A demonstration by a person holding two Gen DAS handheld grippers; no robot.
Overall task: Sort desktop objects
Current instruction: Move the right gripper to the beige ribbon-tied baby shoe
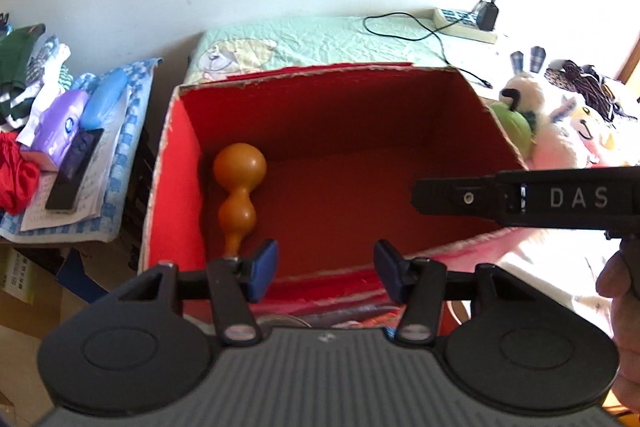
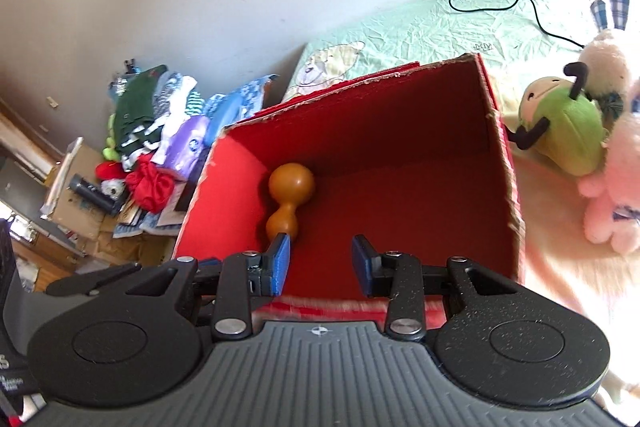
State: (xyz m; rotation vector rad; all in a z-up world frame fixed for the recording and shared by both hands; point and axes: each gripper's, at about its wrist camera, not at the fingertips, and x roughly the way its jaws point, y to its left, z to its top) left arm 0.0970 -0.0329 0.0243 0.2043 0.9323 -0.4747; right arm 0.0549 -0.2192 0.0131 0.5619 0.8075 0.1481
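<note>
At about nine o'clock in the left wrist view, a pile of clothes [image 1: 24,79] and a purple packet [image 1: 60,127] lay outside the red box [image 1: 176,155], apart from it. The orange gourd [image 1: 238,187] lay inside the box against its left wall, its thin stem pointing toward six o'clock. It looked hard, smooth and glossy, with two round bulbs, so I judged it could roll or slip if a pad touched it from the side. The left gripper [image 1: 326,269] hovered over the near edge of the box with its blue pads spread and nothing between them. The box walls were cardboard with torn, rough rims; a low finger could catch there and drag the box.

The right gripper [image 2: 321,265] was also spread and empty above the box, its left pad just beside the stem. At two o'clock the green plush toy [image 2: 560,131] and the pink plush toy [image 2: 612,195] waited outside; soft and bulky, they might deform and slide out of a light pinch.
</note>
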